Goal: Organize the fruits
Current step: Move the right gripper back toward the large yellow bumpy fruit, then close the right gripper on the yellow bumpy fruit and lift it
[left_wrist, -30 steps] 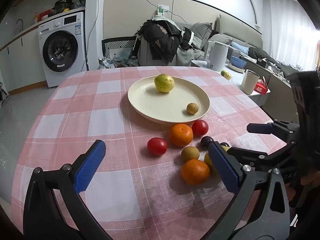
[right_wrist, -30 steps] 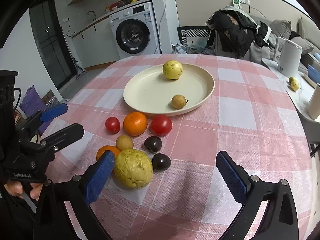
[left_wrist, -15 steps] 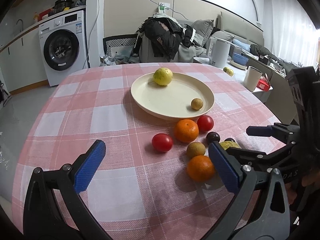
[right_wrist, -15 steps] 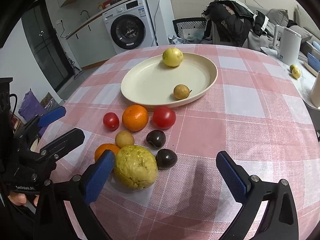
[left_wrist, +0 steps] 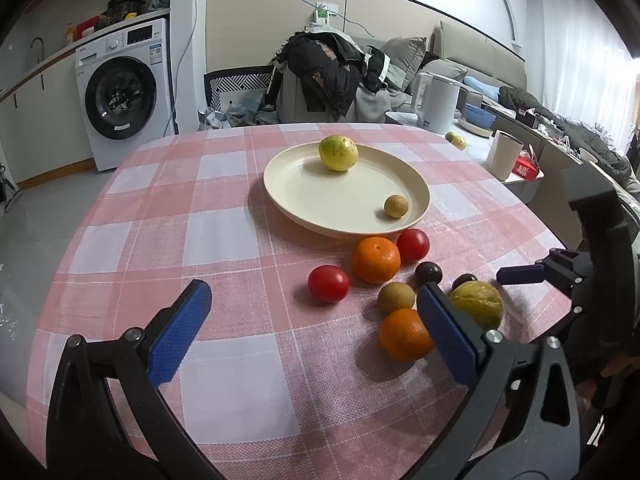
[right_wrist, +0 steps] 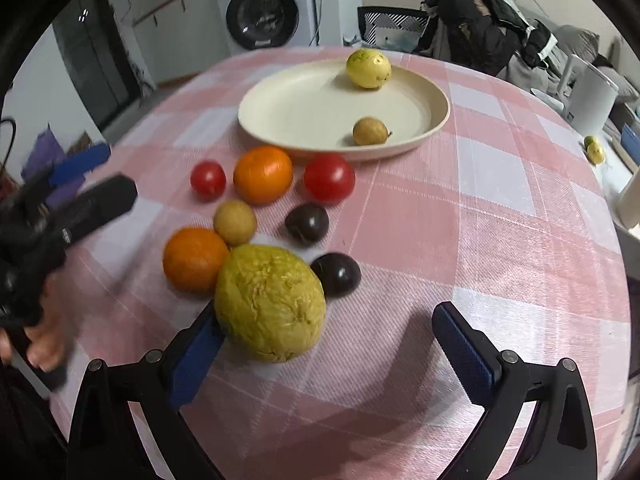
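Observation:
A cream plate (left_wrist: 304,196) (right_wrist: 288,120) on the pink checked table holds a yellow-green fruit (left_wrist: 338,153) and a small brown fruit (left_wrist: 396,206). In front of it lie two oranges (right_wrist: 263,175) (right_wrist: 195,259), two tomatoes (right_wrist: 329,179) (right_wrist: 207,180), two dark plums (right_wrist: 307,223) (right_wrist: 337,274), a small brown fruit (right_wrist: 235,222) and a large wrinkled yellow fruit (right_wrist: 270,302) (left_wrist: 478,304). My right gripper (right_wrist: 332,354) is open, its left finger beside the wrinkled fruit. My left gripper (left_wrist: 312,332) is open and empty, above the table.
A side table at the right carries a white kettle (left_wrist: 438,102), a cup (left_wrist: 504,156), bowls and a small lemon (left_wrist: 456,140). A chair piled with clothes (left_wrist: 328,72) stands behind the table. A washing machine (left_wrist: 120,92) is at the back left.
My right gripper has moved forward and down to the wrinkled yellow fruit, which now sits by its left finger. My left gripper has shifted a little left.

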A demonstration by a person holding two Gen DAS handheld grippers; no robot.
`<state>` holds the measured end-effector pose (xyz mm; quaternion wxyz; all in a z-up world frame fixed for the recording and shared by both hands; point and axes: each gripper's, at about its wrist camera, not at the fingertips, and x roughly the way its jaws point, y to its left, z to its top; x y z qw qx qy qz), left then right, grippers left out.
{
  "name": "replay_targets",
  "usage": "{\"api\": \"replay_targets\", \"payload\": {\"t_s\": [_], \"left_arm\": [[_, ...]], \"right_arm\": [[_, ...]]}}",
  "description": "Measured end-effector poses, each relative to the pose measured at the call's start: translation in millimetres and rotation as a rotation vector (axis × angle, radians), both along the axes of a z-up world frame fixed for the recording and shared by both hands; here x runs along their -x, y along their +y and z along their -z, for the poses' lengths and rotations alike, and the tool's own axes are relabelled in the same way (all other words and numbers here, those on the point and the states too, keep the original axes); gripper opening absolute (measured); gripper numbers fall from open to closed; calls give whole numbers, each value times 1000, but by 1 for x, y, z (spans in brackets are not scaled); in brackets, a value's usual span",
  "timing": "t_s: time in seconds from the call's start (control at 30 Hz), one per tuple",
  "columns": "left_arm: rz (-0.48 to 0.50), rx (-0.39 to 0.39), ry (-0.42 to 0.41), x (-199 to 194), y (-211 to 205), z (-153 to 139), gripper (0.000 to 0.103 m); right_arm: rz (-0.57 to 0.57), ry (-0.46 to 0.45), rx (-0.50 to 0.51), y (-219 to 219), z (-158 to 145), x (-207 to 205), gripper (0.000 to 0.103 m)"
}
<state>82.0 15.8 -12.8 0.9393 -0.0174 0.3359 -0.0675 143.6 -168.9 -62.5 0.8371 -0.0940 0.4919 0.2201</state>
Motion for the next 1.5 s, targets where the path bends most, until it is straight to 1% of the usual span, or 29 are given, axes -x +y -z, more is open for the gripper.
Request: {"api": "replay_targets", "payload": {"t_s": [0.1,0.2,0.4,0.5,0.6,0.67,0.8,0.87,0.9,0.97,1.07,1.23,1.3,1.37,1.5], "left_arm": [[9,5,9,-1,-1,1,102],[17,-1,17,-1,-4,3,102],[29,-15,18,-1,-10,5,102],[35,-23,20,-1,-13,6,102],[42,-22,21,-1,-14,6,102],[48,-22,19,0,-14,5,102],[54,-22,21,0,-15,6,102],[55,-27,26,-1,-16,8,102],[55,-28,28,-1,-16,8,102],[56,-28,34,-2,-16,10,102],[55,-29,34,-2,-16,10,102],[49,-19,41,-4,-13,11,102],[48,-19,41,-4,-12,11,102],[50,-19,41,-4,-12,12,102],[48,-14,55,-6,-11,15,102]], "right_arm": [[-11,-2,36,-3,0,3,103],[-29,-29,87,-3,-3,9,103],[-47,-31,95,-7,-6,11,101],[-60,-31,68,-8,-11,14,96],[-72,-27,50,-2,-14,17,86],[-83,-20,30,2,-14,19,77],[-100,-27,25,11,-16,23,72],[-112,-30,8,13,-18,25,63],[-118,-33,-6,14,-19,26,60],[-126,-34,-50,14,-21,26,53],[-134,-38,-91,15,-22,24,52],[-109,-28,-122,15,-21,18,52],[-94,-41,-135,14,-22,18,52],[-89,-35,-162,13,-21,16,52],[-82,-37,-180,11,-20,14,52]]}}
